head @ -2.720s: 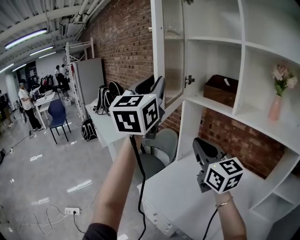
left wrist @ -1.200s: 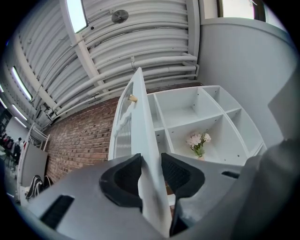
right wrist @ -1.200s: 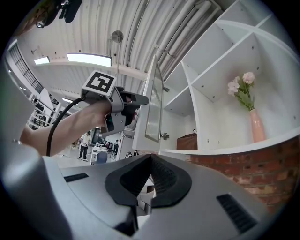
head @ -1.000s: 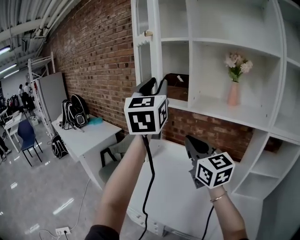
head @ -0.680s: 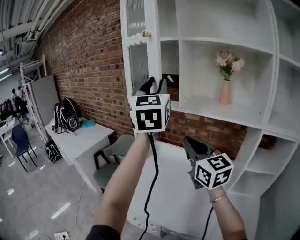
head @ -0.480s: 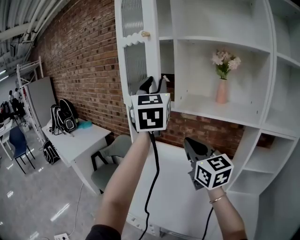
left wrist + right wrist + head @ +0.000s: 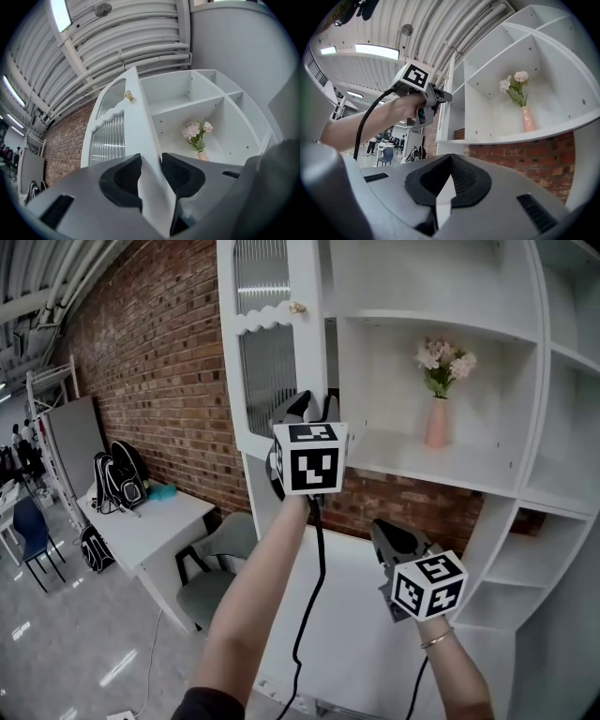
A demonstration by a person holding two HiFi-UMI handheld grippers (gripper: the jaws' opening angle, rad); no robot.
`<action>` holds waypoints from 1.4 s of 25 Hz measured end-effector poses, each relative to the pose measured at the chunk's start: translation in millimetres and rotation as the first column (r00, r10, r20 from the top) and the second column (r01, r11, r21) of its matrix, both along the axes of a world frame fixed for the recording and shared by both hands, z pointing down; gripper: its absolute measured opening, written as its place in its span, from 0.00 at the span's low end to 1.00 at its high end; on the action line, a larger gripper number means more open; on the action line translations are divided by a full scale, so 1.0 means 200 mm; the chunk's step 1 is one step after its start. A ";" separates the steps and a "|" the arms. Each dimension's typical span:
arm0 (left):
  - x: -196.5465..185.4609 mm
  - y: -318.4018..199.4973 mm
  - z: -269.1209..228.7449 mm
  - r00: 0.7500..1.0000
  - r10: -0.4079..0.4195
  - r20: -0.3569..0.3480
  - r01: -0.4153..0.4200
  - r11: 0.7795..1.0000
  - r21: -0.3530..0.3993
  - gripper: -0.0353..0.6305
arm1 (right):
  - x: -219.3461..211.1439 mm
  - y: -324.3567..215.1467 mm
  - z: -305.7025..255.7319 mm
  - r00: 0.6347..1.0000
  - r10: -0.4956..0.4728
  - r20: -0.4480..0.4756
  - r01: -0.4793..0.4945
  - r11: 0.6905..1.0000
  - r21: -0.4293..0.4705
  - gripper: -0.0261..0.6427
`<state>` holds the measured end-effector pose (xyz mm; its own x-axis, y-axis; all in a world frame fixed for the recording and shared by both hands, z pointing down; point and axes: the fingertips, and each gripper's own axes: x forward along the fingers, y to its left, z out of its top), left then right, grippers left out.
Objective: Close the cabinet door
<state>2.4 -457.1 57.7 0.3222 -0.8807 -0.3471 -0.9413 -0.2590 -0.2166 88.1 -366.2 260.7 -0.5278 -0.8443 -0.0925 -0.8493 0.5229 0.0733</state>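
Swinging right toward the shelves, the white ribbed-glass cabinet door (image 7: 272, 352) is now about half closed, its edge between the left hand-held gripper's (image 7: 314, 407) opening jaws; the right hand-held gripper (image 7: 386, 535) is closed on nothing.

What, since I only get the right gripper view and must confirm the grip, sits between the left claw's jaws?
Observer: The free edge of the cabinet door sits there. The left claw has pads on both faces, and its jaws are opening.
Operator: Is the door shut against the frame?
Observer: No. The head view shows it standing out at an angle from the shelves.
Operator: Is there a handle?
Observer: Yes, a small gold knob sits higher up the door, well above the claw, with nothing touching it.
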 end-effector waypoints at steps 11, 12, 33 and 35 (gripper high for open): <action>0.08 -0.12 0.00 1.000 0.028 -0.002 -0.028 0.999 -0.040 0.26 | 0.05 -0.08 0.04 1.000 0.015 -0.002 -0.015 1.000 -0.020 0.04; 0.09 -0.13 0.00 1.000 0.030 -0.001 -0.030 0.999 -0.040 0.26 | 0.05 -0.08 0.05 1.000 0.016 -0.004 -0.016 1.000 -0.022 0.04; 0.15 -0.28 -0.01 0.996 0.074 -0.052 -0.077 0.995 -0.065 0.25 | 0.11 -0.22 0.09 0.999 0.041 -0.014 -0.041 0.998 -0.043 0.04; 0.15 -0.28 -0.01 0.996 0.074 -0.048 -0.077 0.995 -0.060 0.25 | 0.11 -0.23 0.09 0.999 0.041 -0.012 -0.042 0.998 -0.045 0.04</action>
<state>32.9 -513.1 55.0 0.3733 -0.8747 -0.3091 -0.9272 -0.3410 -0.1549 110.7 -412.2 279.3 -0.4929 -0.8688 -0.0475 -0.8696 0.4901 0.0601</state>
